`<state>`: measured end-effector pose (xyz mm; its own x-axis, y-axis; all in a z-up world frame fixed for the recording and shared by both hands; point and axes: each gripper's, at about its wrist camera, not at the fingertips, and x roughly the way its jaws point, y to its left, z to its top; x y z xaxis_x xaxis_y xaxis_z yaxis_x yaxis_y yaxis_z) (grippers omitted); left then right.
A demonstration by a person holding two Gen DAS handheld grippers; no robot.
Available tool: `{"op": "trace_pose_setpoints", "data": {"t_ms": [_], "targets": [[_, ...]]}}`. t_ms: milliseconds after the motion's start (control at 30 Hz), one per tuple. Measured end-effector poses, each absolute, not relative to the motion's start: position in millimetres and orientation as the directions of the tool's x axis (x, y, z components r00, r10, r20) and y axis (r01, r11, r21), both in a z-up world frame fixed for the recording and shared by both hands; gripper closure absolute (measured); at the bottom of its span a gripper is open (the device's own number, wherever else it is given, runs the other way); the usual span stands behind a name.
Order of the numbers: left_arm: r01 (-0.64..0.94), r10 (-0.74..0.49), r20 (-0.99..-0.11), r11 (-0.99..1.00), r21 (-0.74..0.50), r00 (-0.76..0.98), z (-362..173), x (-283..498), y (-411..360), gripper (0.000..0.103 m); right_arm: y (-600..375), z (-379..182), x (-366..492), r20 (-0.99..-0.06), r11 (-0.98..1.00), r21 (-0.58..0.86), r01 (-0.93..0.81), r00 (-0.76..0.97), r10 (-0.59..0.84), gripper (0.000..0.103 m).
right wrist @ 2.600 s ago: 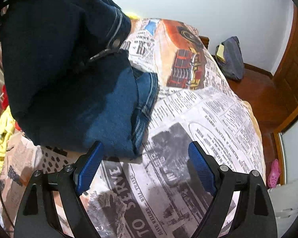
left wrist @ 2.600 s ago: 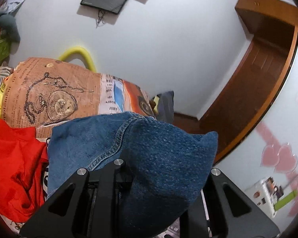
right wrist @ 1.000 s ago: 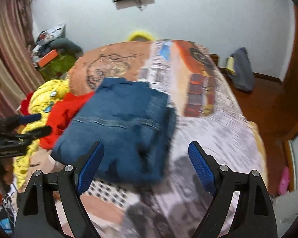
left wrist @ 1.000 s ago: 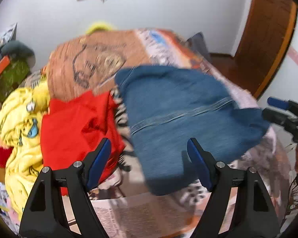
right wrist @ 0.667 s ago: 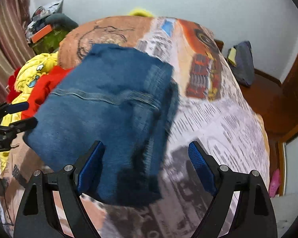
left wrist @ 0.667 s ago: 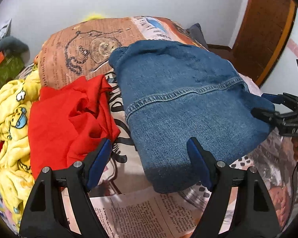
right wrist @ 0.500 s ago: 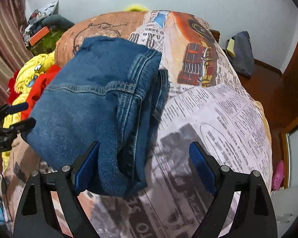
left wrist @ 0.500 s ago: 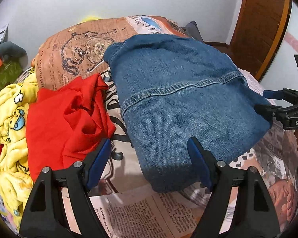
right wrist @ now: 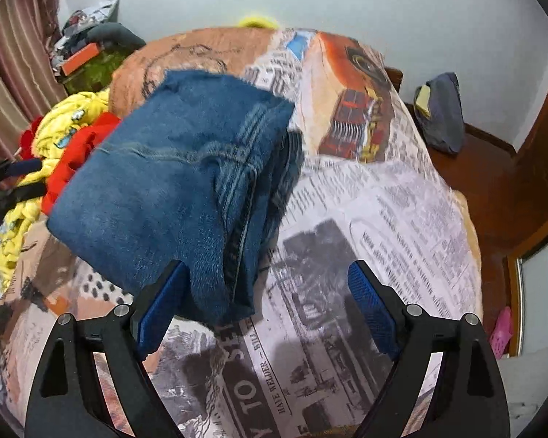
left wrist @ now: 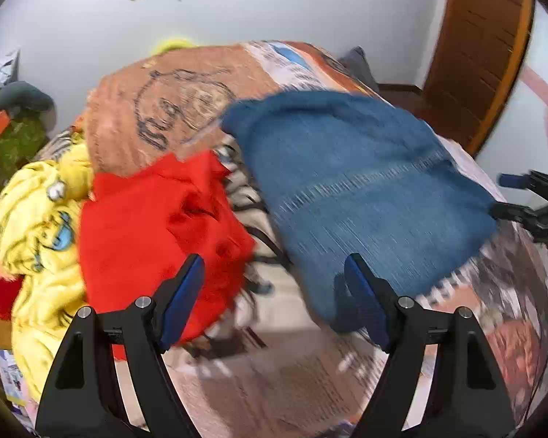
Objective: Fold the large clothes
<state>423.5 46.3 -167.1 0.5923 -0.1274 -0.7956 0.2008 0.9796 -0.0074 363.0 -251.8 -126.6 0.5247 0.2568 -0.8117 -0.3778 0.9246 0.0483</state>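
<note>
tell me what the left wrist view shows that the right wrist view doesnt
Only the left wrist view shows the open left gripper up close and the whole spread of the crumpled red garment beside the yellow cartoon-print blanket.

Only the right wrist view shows the open right gripper up close, the stacked side edge of the folded blue denim jeans, the dark blue bag on the floor and the striped curtain.

Both show the jeans lying free on the newspaper-print bedspread, plus the opposite gripper at the frame edge.

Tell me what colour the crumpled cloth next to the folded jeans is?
Bright red. The crumpled cloth shows best in the left wrist view, beside the jeans.
</note>
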Motion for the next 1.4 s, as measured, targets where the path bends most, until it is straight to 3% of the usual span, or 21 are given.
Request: {"op": "trace_pose_setpoints", "data": {"t_ms": [200,533,733,833,1000,1167,1400], "targets": [[0.162,-0.149,-0.794,0.985,-0.065,0.589,-168.3,466.9,49.5,0.025,-233.8,-108.2,394.1,-0.765,0.92,0.056,-0.388,0.575,0.289,0.015],[0.164,-0.161,-0.826,0.983,-0.085,0.541,-205.9,512.4,22.4,0.025,-210.0,-159.0,476.0,-0.846,0.914,0.074,-0.399,0.461,0.269,0.015],[0.047,-0.08,-0.797,0.997,-0.065,0.599,-190.9,519.3,44.4,0.025,-234.1,-139.0,472.0,-0.795,0.93,0.099,-0.353,0.535,0.287,0.014],[0.029,-0.119,-0.792,0.991,-0.127,0.599,-182.8,519.1,57.5,0.025,-238.6,-128.2,463.5,-0.782,0.939,0.107,-0.326,0.556,0.282,0.013],[0.073,-0.258,-0.791,0.962,-0.263,0.555,-179.5,508.4,65.3,0.025,-243.9,-120.5,454.0,-0.763,0.907,0.224,-0.357,0.515,0.391,0.013],[0.109,-0.39,-0.832,0.919,-0.379,0.394,-205.7,504.1,54.2,0.025,-233.8,-141.2,446.2,-0.78,0.866,0.336,-0.371,0.406,0.476,0.013],[0.031,-0.454,-0.816,0.879,-0.475,0.358,-234.9,507.9,58.2,0.02,-225.1,-175.1,446.9,-0.816,0.858,0.378,-0.347,0.313,0.487,0.013]]}}
